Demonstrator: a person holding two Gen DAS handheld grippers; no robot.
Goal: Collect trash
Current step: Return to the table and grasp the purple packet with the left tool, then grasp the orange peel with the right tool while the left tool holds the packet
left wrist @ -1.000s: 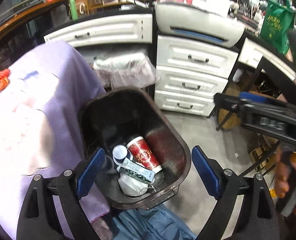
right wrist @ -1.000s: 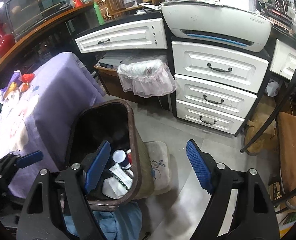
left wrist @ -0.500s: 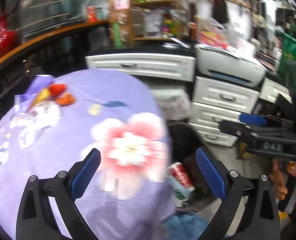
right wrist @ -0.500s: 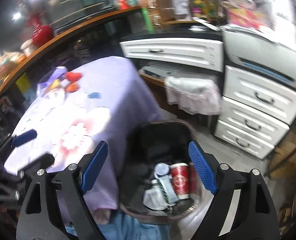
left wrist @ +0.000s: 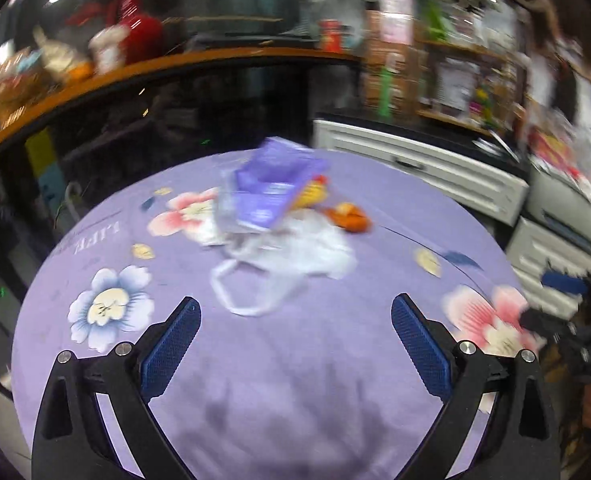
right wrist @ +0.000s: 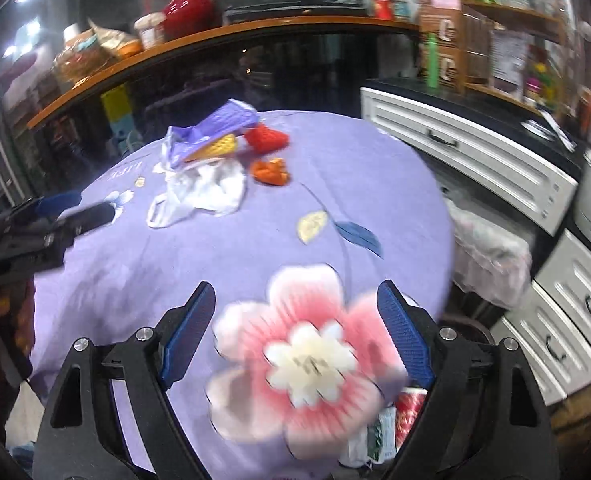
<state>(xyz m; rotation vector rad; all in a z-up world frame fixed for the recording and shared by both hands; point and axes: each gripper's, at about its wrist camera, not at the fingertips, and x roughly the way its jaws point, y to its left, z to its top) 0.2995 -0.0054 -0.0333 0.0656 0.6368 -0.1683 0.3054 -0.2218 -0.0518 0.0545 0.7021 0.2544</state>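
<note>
While both my grippers hang wide and empty, the trash waits ahead on the cloth.
My left gripper (left wrist: pixel 293 334), whose jaws have just been opening, and my right gripper (right wrist: pixel 295 320) hover over the purple flowered tablecloth (left wrist: pixel 295 380); beyond them lie a white plastic bag (left wrist: pixel 295 256), then a purple packet (left wrist: pixel 269 192) and orange scraps (left wrist: pixel 349 218).

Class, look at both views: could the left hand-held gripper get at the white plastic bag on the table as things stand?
Probably yes. The left hand-held gripper is open and empty, and only bare purple tablecloth lies between it and the white plastic bag.
</note>
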